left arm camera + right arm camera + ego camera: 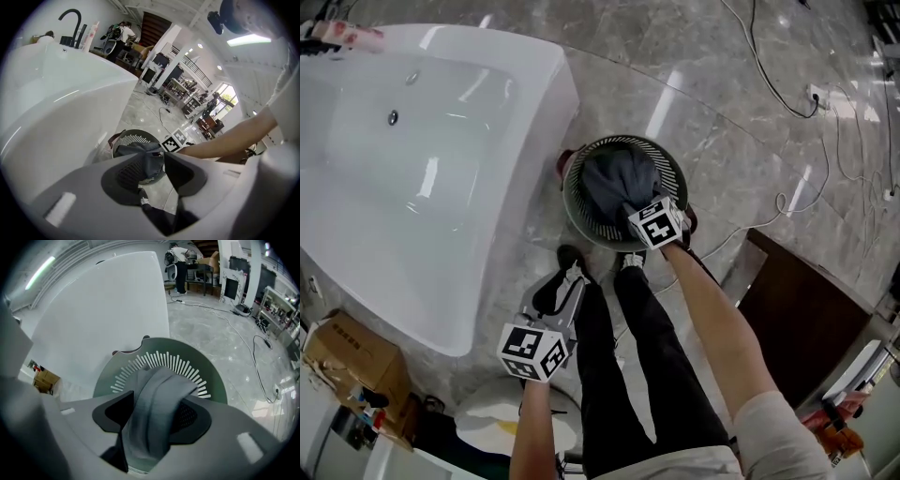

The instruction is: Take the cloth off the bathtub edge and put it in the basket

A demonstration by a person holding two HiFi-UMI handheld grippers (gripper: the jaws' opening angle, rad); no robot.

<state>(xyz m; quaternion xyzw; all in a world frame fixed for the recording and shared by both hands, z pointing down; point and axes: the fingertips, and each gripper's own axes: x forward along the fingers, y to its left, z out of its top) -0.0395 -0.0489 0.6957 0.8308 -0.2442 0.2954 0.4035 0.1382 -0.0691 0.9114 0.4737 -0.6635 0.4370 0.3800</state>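
Looking steeply down from the head view, I see the left gripper [565,283] closest to me, hanging above the person's black trouser legs [614,375] and a black shoe [569,265]. In its own view its jaws are spread with nothing between them. Through the gap I can see only the basket and the floor.

Just past that, the right gripper [639,210] is tipped sharply down over the near rim of the round slatted basket [575,202]. In the right gripper view its jaws are pinching a thick fold of the grey cloth [157,390]. The fabric fills the space between both pads and runs from there over into the basket. From above, most of the cloth is heaped inside the basket and covers most of its bottom, so it is off the tub and only that one fold is held up.

The basket stands on the grey marble floor [722,94], just beside the corner of the white bathtub [422,178]. A cardboard box [347,352] sits on the floor beside the tub's near end. On the other side is a dark wooden unit [797,300].

Furthest out, black and white cables [769,80] trail across the floor. In the left gripper view a black tap [70,18] rises at the tub's far end.
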